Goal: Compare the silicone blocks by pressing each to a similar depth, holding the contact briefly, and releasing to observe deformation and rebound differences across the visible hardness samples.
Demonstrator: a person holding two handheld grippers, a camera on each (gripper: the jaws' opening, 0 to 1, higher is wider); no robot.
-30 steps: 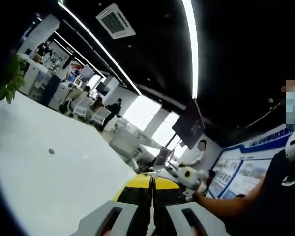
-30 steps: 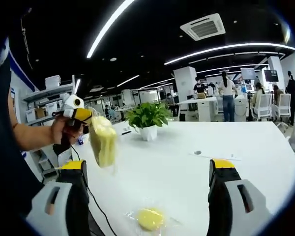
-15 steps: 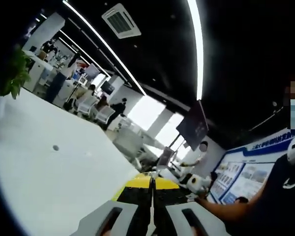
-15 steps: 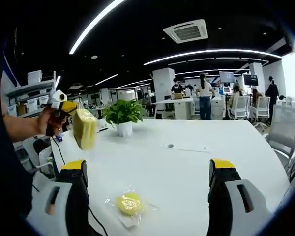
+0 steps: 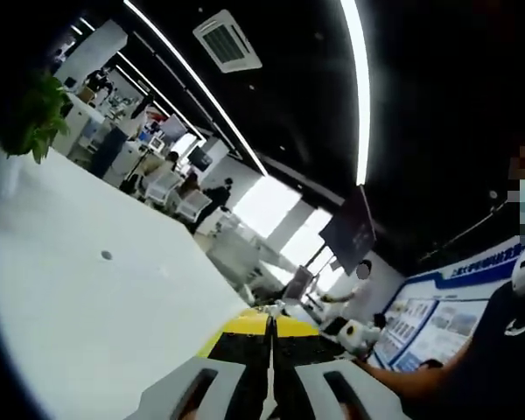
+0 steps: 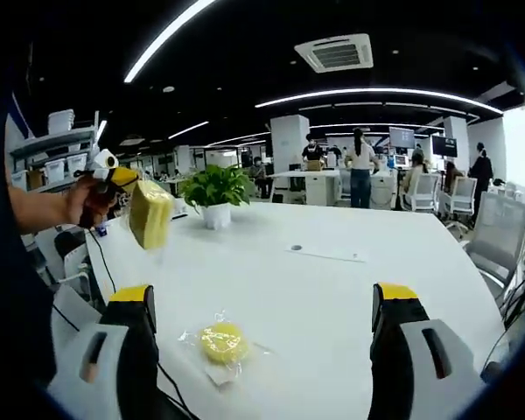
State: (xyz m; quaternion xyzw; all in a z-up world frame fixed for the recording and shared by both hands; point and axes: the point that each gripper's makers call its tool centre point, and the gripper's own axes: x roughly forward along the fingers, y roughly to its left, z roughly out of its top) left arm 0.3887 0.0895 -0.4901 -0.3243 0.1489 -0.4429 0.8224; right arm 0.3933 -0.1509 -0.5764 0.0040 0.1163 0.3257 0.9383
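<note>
In the right gripper view my left gripper (image 6: 131, 185) comes in from the left, held in a hand and raised above the table. It is shut on a pale yellow silicone block (image 6: 150, 216) in clear wrap. A second, round yellow block (image 6: 223, 343) lies in its clear wrapper on the white table (image 6: 332, 297), between the wide-open jaws of my right gripper (image 6: 264, 293) and touching neither. In the left gripper view my left gripper (image 5: 269, 325) has its yellow tips pressed together, and the right gripper (image 5: 360, 334) sits low on the right.
A potted plant (image 6: 214, 188) stands at the table's far side, also at the left (image 5: 35, 114). A small round hole (image 6: 296, 248) marks the tabletop. A black cable (image 6: 171, 385) runs along the near left edge. Chairs and people are beyond the table.
Both views have shifted with the hands. The left gripper still holds its block aloft, and the round block still lies on the table. Nothing was gripped or let go.
</note>
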